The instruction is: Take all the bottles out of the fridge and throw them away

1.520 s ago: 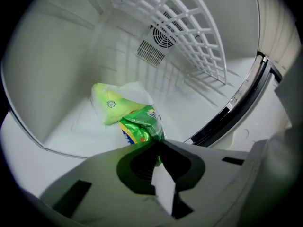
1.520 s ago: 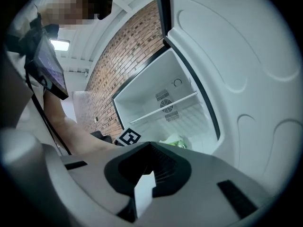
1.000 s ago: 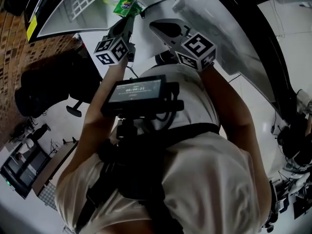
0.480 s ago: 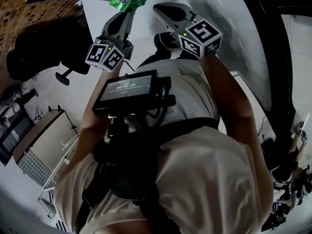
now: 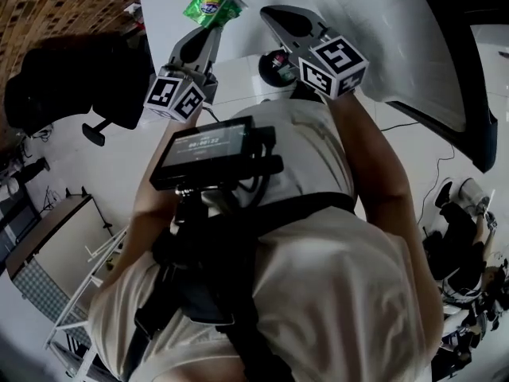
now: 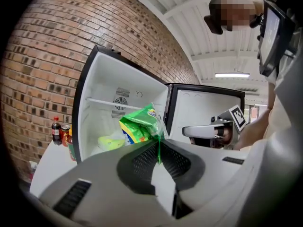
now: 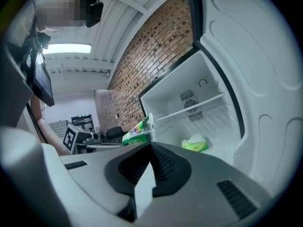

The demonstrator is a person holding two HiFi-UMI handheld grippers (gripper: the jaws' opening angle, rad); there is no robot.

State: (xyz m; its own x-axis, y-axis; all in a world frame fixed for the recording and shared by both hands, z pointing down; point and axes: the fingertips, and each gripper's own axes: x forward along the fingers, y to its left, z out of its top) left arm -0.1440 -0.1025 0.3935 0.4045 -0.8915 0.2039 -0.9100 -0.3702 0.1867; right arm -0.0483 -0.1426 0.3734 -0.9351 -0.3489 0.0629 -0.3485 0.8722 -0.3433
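Left gripper (image 6: pixel 158 146) pinches the edge of a green snack bag (image 6: pixel 138 126), centre frame, before the open fridge (image 6: pixel 102 84). Right gripper (image 7: pixel 150 144) is closed and empty. Bottles (image 6: pixel 57 130) stand far left, outside the fridge. A firm pinch is advisable, since thin film probably slips.

Left tool (image 5: pixel 210 27) clamped; right tool (image 5: pixel 272 14) shut (both arms outstretched).

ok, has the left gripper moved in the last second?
Yes: the left gripper, shut on a green packet, has pulled back out of the open fridge.
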